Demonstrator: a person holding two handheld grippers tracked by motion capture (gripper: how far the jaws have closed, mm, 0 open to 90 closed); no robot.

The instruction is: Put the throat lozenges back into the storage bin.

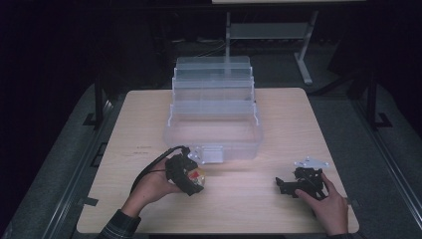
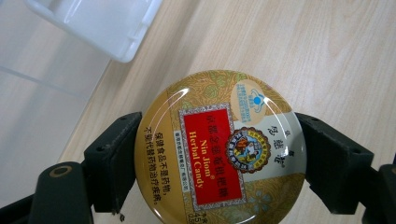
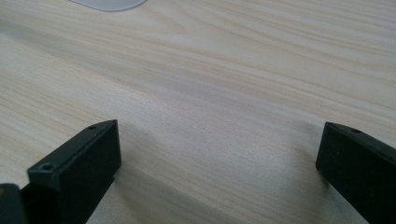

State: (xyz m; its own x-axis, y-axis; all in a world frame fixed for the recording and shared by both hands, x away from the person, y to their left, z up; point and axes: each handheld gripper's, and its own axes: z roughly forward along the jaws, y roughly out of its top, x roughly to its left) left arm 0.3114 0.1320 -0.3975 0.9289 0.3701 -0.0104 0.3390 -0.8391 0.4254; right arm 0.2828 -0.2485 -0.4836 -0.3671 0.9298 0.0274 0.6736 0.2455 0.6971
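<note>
Pale wooden table (image 1: 278, 129) in a dark room; clear plastic box (image 1: 214, 119) at its far middle, tiers stepped open.
Left gripper (image 1: 191, 177) at the near left, just in front of the box, clenched on a round candy tin (image 2: 219, 149); jaws press its two sides, printed lid facing the camera; right gripper (image 1: 293, 185) at the near right, low over bare wood, jaws spread wide apart, holding nothing.
</note>
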